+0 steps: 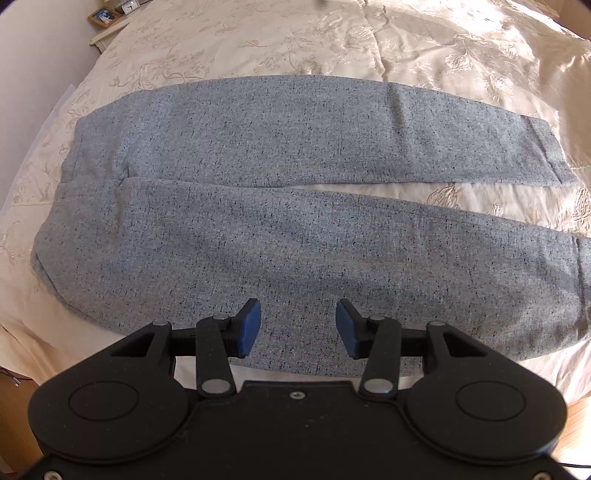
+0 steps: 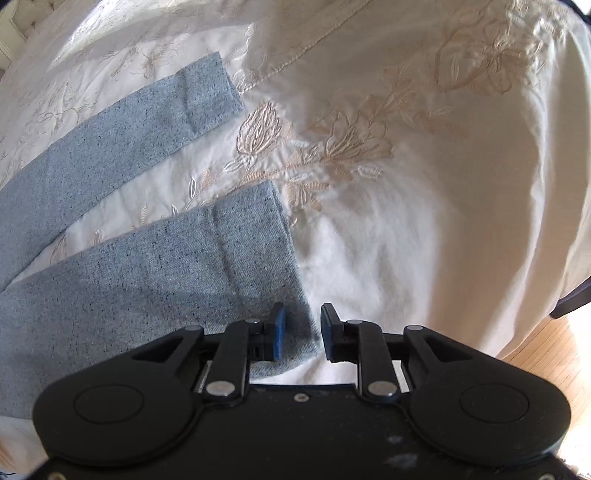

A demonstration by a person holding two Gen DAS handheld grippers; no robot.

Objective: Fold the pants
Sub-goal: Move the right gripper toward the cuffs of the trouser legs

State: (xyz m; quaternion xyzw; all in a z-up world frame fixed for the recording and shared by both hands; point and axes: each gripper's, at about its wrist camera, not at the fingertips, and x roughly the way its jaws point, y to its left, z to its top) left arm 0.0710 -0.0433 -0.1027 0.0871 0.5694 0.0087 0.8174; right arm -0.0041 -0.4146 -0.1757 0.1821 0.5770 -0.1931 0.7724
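Grey-blue speckled pants [image 1: 295,240] lie flat on the cream embroidered bedspread [image 1: 332,44], waist to the left and both legs running right with a narrow gap between them. My left gripper [image 1: 298,328] hovers open over the near leg's upper part, its blue pads wide apart with nothing between them. In the right wrist view the near leg's hem [image 2: 255,258] ends just ahead of my right gripper [image 2: 302,332]. Its jaws stand partly apart over the hem's near corner, and the pads do not press on the cloth. The far leg's hem [image 2: 207,88] lies further back on the left.
The bedspread [image 2: 406,221] stretches wide to the right of the hems. A nightstand with a framed picture [image 1: 103,16] stands at the bed's far left corner. Wooden floor [image 2: 546,343] shows past the bed's near right edge.
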